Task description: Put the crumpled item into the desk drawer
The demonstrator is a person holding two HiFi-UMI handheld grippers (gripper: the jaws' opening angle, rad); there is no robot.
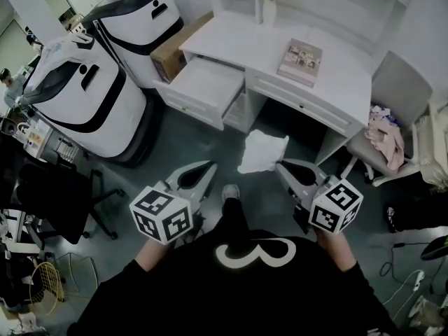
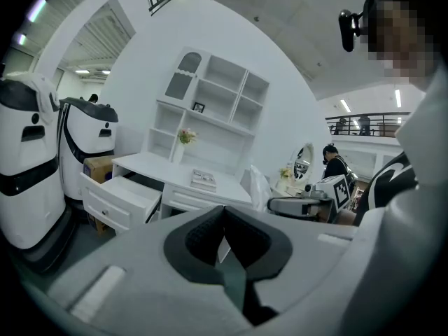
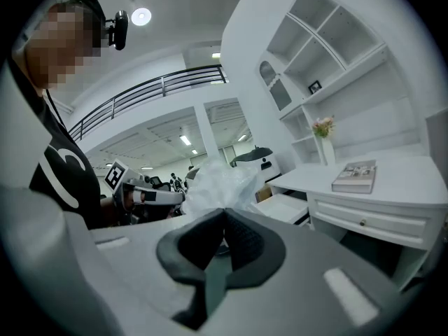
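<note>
The crumpled item [image 1: 262, 151] is a white, plastic-like wad hanging in the air in front of the desk [image 1: 266, 44]. My right gripper [image 1: 278, 165] is shut on its edge. In the right gripper view the wad [image 3: 218, 183] bulges just past the closed jaw tips [image 3: 224, 212]. The open desk drawer [image 1: 206, 82] sticks out at the desk's left, ahead and left of the wad; it also shows in both gripper views [image 2: 115, 194] [image 3: 283, 207]. My left gripper [image 1: 208, 166] hangs beside it, shut and holding nothing [image 2: 224, 212].
A book [image 1: 301, 60] and a flower vase [image 1: 269, 2] sit on the desk. Two large white machines [image 1: 84, 96] and a cardboard box [image 1: 171, 54] stand left of the drawer. A chair with pink cloth [image 1: 385, 137] is at the right. My shoe [image 1: 230, 192] is below.
</note>
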